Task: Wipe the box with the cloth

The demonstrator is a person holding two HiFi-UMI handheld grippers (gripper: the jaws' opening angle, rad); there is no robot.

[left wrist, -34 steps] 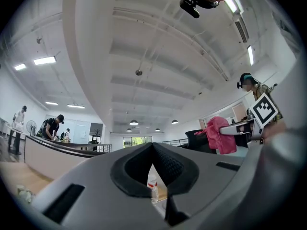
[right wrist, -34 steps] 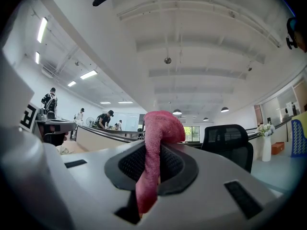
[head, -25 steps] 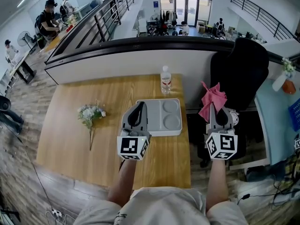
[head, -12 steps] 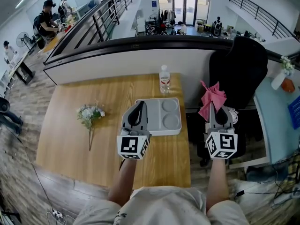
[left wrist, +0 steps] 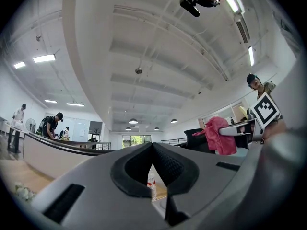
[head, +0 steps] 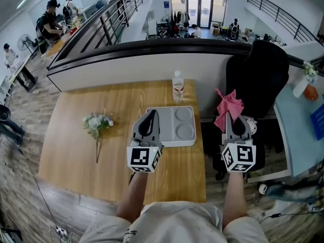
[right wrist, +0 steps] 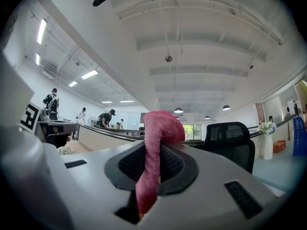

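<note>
The box [head: 185, 124] is a pale grey tray with round and square wells, lying on the wooden table [head: 76, 151]. My left gripper [head: 150, 116] hovers over the box's left part, tilted upward, its jaws shut on nothing; in the left gripper view the left gripper [left wrist: 152, 146] points at the ceiling. My right gripper [head: 230, 117] is held off the table's right edge, shut on the pink cloth [head: 229, 106], which sticks up from its tips. The cloth [right wrist: 156, 147] hangs between the jaws in the right gripper view, and the cloth [left wrist: 218, 135] shows in the left gripper view too.
A water bottle [head: 178, 86] stands just behind the box. A small bunch of flowers [head: 97, 121] lies on the table's left half. A black office chair [head: 255, 75] stands right of the table, under my right gripper. A dark railing wall [head: 152, 47] runs behind.
</note>
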